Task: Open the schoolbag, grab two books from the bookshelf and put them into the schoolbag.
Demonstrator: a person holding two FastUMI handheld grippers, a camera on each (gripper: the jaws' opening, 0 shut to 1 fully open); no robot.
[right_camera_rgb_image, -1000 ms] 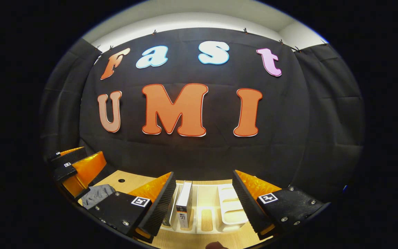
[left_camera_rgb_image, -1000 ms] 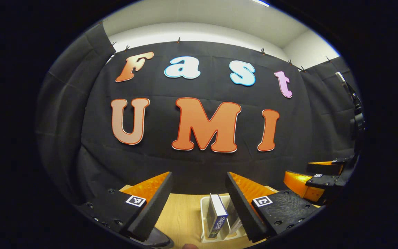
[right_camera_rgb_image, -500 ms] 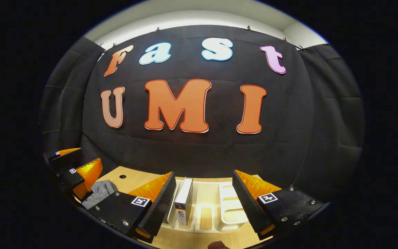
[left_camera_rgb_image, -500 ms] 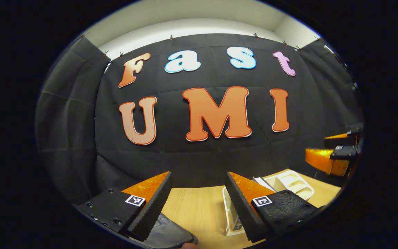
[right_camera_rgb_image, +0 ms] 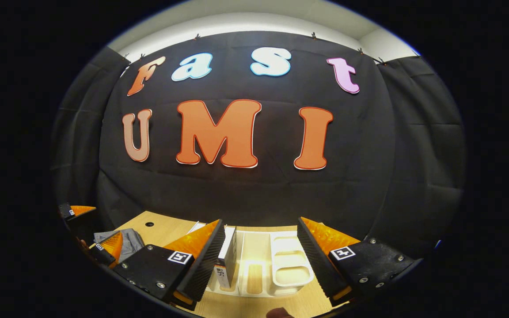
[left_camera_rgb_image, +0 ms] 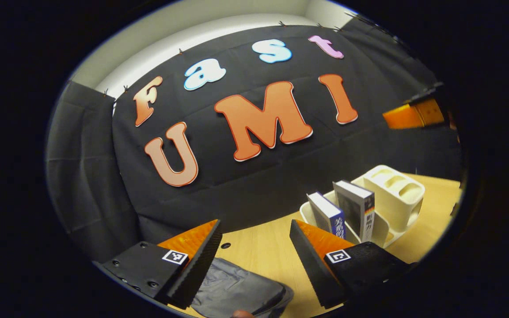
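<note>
In the left gripper view the grey schoolbag (left_camera_rgb_image: 237, 289) lies flat on the table right under my open left gripper (left_camera_rgb_image: 254, 265), which holds nothing. To the right stands the white bookshelf (left_camera_rgb_image: 396, 190) with two upright books, a blue one (left_camera_rgb_image: 330, 217) and a dark one (left_camera_rgb_image: 357, 207). My right gripper (left_camera_rgb_image: 413, 115) hangs above and right of the shelf. In the right gripper view my right gripper (right_camera_rgb_image: 259, 260) is open above the bookshelf (right_camera_rgb_image: 290, 260), with a book (right_camera_rgb_image: 227, 258) beside its left finger. The left gripper (right_camera_rgb_image: 87, 223) and the bag (right_camera_rgb_image: 127, 240) sit at far left.
The wooden table (left_camera_rgb_image: 263, 251) has a small round hole (left_camera_rgb_image: 225, 245) near the bag. The black cloth wall stands close behind the table. The shelf's right-hand slots (right_camera_rgb_image: 286, 247) hold nothing.
My left gripper has swung left and tilted, so the bag now fills the space under it and the shelf has slid off to the right. The right gripper has barely moved.
</note>
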